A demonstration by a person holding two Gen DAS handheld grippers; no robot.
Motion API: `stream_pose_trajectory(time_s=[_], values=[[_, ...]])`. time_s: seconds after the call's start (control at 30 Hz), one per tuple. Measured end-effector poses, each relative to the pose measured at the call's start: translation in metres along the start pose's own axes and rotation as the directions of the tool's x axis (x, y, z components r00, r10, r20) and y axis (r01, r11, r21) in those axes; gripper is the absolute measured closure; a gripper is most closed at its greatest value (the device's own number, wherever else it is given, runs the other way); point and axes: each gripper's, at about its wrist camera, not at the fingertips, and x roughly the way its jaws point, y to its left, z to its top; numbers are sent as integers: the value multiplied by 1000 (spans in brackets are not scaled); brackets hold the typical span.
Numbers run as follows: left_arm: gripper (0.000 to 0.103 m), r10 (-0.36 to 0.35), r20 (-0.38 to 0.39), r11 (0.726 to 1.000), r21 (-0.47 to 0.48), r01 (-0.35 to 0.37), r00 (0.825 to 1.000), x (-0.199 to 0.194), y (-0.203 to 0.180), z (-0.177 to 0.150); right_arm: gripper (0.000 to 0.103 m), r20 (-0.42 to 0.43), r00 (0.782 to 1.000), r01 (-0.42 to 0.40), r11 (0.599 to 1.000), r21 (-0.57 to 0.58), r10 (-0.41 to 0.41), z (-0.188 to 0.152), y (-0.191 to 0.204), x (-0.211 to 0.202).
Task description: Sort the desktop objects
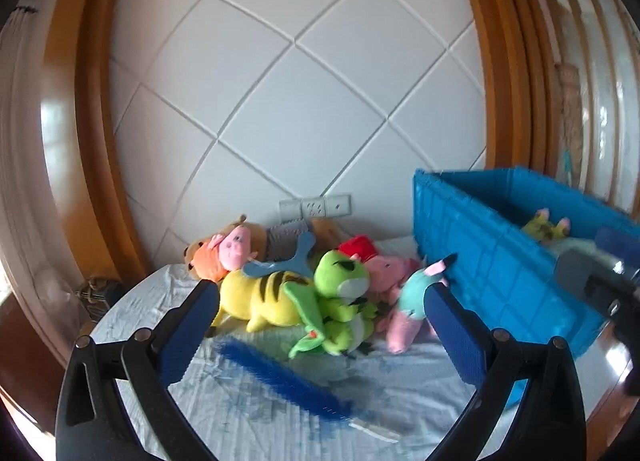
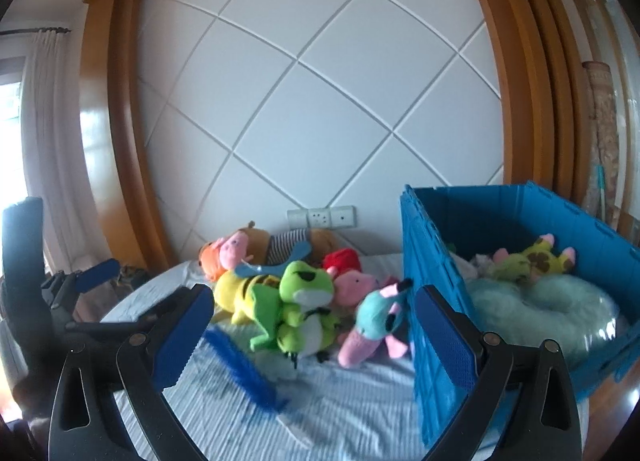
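Observation:
A pile of plush toys lies on the striped cloth: a green frog [image 1: 340, 281] [image 2: 306, 293], a yellow striped toy [image 1: 260, 297] [image 2: 240, 293], a pink pig [image 1: 390, 269] [image 2: 354, 287], a teal and pink toy [image 1: 412, 301] [image 2: 376, 321], and an orange-haired doll [image 1: 224, 257] [image 2: 224, 253]. A blue brush [image 1: 280, 377] [image 2: 240, 365] lies in front. The blue crate [image 1: 492, 261] [image 2: 436, 301] at right holds a yellow-green plush [image 2: 532, 259] and a pale teal cushion [image 2: 540, 309]. My left gripper [image 1: 320, 293] and right gripper [image 2: 312, 305] are both open and empty, short of the pile.
A white quilted wall panel [image 1: 300, 101] with sockets [image 1: 316, 205] stands behind the pile. Wooden framing [image 1: 92, 141] flanks it. The right gripper's body [image 1: 600, 281] shows at the left view's right edge; the left gripper [image 2: 96, 273] shows at the right view's left.

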Motion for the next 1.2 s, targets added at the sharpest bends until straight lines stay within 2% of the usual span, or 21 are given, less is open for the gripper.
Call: stream_pose_trajectory(time_s=[0.1,0.27,0.37,0.53,0.7,0.8,0.9,0.97,1.2], values=[[0,24,5,999,-26,-24,1000,-12,4,-8,1,8,999,45,999,-14,-45,-7,-5,-17],[0,-12,15,1000,15,11,1000,-19,-12,-12,1,-4,994,109,994,4,-109,-14,-15,-36],[0,7,-9,999,52,-7,1000,-25,-8,-19,1,-17,992,122,992,28,-122,-21,-11,-40],[0,62,-34,997,55,-60,998,-37,19,-38,1,-24,997,77,997,27,-76,-32,23,-38],[0,114,-66,993,18,-113,991,-42,39,-50,1,-55,998,29,1000,-11,-30,-46,48,-33],[0,117,-72,993,-21,-119,990,-44,45,-53,1,-71,997,27,999,-27,-29,-43,52,-33],[0,119,-76,992,-43,-123,990,-45,47,-55,1,-29,998,55,996,-71,-57,-44,53,-46],[0,115,-79,992,-49,-119,990,-45,46,-56,1,-31,998,60,995,-79,-62,-45,51,-50],[0,84,-72,996,7,-84,994,-42,21,-56,1,-32,993,109,992,-56,-111,-52,34,-63]])
